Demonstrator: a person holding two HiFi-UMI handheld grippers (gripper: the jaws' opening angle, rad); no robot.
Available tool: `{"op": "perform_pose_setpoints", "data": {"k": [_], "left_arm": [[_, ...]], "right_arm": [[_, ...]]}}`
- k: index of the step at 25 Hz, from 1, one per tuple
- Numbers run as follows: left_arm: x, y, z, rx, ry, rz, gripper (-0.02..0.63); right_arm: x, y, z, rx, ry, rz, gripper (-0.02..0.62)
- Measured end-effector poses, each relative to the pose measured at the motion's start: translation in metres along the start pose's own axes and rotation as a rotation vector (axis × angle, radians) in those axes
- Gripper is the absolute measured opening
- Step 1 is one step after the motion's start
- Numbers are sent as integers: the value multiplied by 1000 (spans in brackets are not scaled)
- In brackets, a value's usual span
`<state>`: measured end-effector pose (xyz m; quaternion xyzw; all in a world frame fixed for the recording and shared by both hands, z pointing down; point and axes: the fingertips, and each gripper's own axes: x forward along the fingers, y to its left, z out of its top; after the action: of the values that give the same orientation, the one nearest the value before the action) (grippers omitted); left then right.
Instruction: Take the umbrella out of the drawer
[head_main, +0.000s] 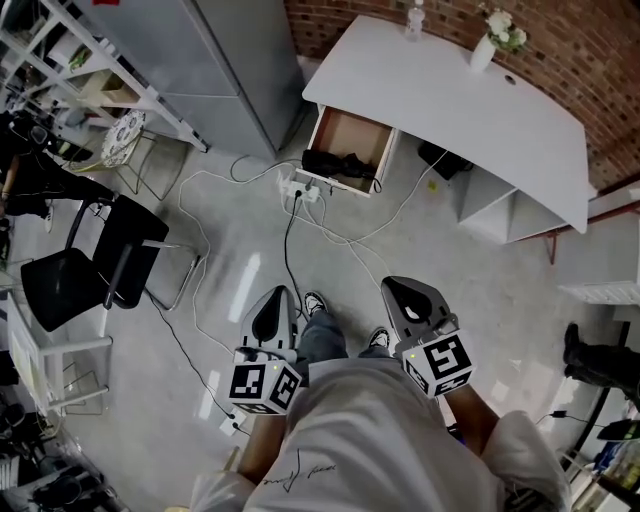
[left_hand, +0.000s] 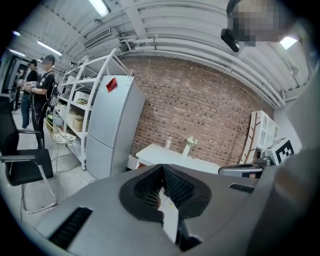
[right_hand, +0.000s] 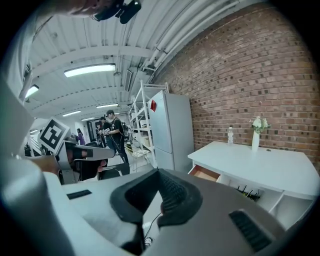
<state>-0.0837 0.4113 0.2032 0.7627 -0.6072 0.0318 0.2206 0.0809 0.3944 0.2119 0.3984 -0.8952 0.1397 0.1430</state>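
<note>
The black folded umbrella (head_main: 340, 165) lies at the front of an open wooden drawer (head_main: 352, 132) pulled out of the white desk (head_main: 470, 110). The drawer is a few steps ahead of me across the floor. My left gripper (head_main: 277, 292) and right gripper (head_main: 392, 282) are held side by side in front of my body, above my shoes, both pointing toward the desk. Each is shut with nothing between its jaws. In the left gripper view the left gripper (left_hand: 161, 166) points at the desk (left_hand: 172, 156). The right gripper view shows the right gripper (right_hand: 159, 171) and the open drawer (right_hand: 204, 173).
A white power strip (head_main: 303, 190) with cables trailing over the floor lies just before the drawer. A grey fridge (head_main: 215, 60) stands left of the desk, and black chairs (head_main: 90, 265) at the left. A vase (head_main: 485, 50) and a bottle (head_main: 414, 20) stand on the desk. People (left_hand: 45, 85) stand by the shelves.
</note>
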Motion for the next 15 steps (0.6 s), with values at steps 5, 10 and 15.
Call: {"op": "perform_pose_setpoints", "data": {"k": [5,10,15], "left_arm": [[20,30,22,9,-2,-22,17],[34,55,42,12,-8,-53,17],[46,81,58,18,-14,-86,17]], "right_arm": [[38,4,16,10,9,-13,15],[68,9,33,5,6,-33,15],[96,17,48,4,-1,-54,15]]}}
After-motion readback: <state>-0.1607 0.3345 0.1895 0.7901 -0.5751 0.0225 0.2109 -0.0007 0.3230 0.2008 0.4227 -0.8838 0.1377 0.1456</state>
